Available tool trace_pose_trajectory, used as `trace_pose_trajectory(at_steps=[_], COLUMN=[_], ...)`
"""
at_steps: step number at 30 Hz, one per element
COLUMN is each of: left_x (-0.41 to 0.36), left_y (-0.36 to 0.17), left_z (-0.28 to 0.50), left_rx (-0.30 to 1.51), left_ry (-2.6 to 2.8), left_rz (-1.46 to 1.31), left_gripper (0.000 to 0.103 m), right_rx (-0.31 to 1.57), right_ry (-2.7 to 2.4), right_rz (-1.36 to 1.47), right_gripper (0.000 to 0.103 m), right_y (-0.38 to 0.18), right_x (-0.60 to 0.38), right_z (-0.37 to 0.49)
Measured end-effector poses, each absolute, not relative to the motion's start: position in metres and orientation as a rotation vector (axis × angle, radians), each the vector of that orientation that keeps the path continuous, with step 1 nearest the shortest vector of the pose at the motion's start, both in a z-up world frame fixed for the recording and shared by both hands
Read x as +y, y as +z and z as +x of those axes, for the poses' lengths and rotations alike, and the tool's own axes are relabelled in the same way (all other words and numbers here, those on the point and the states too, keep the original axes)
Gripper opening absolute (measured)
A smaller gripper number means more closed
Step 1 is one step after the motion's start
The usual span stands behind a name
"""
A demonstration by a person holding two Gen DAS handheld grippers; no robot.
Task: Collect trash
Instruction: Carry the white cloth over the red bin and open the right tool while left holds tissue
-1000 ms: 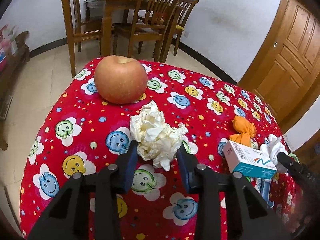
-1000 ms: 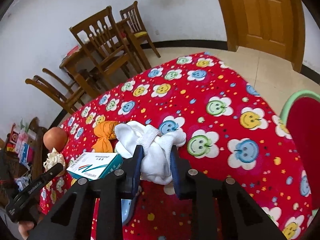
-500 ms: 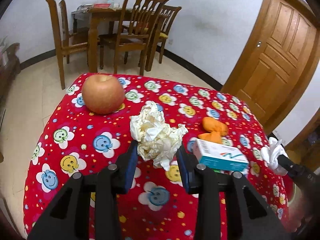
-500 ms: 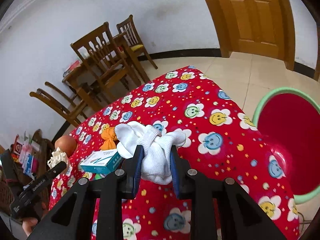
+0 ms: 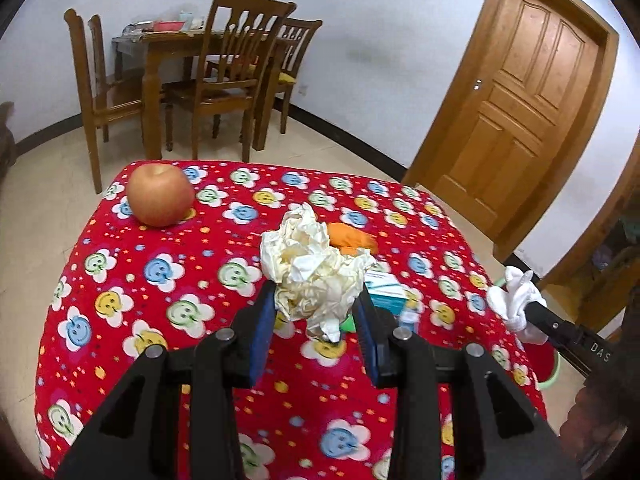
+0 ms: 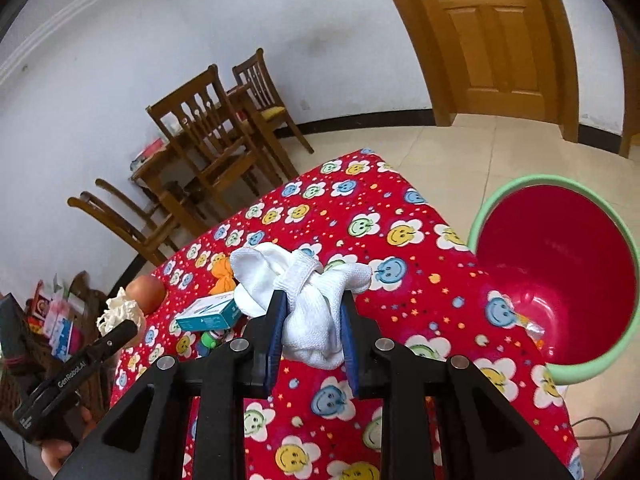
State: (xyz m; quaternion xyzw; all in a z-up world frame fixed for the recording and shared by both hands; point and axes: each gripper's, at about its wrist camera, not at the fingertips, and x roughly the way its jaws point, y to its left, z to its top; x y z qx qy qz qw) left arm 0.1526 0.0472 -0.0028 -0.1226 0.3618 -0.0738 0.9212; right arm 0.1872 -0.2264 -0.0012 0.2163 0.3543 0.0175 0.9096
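Observation:
My left gripper [image 5: 316, 300] is shut on a crumpled cream paper wad [image 5: 310, 264] and holds it above the red smiley tablecloth [image 5: 160, 280]. My right gripper [image 6: 311, 300] is shut on a bunched white cloth [image 6: 308, 292], also lifted off the table. At the right edge of the left wrist view the white cloth [image 5: 514, 300] shows at the right gripper's tip. The paper wad [image 6: 120, 310] shows at the left in the right wrist view. A red bin with a green rim [image 6: 560, 276] stands on the floor beside the table's right edge.
An apple [image 5: 160, 194], an orange scrap [image 5: 354, 236] and a teal-and-white box [image 5: 384, 290] lie on the table. A small green thing [image 6: 210, 338] sits by the box. Wooden chairs and a table [image 5: 224, 76] stand behind, a wooden door [image 5: 520, 112] to the right.
Both grippers have risen and pulled back from the table with their loads. The red bin has come fully into the right wrist view.

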Motion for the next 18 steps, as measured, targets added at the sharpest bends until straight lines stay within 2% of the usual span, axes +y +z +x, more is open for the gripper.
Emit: trace_pose_trajectory(at_steps=[18], left_x=[-0.01], left_y=[0.012], left_z=[0.125], left_rx=[0.743], left_ry=[-0.264], left_rz=[-0.211], left_gripper=[0.038], right_rx=[0.675], right_ry=[-0.001], right_rz=[0.49], right_gripper=[0.026], right_y=[0.013], right_x=[-0.26], right_z=[0.147])
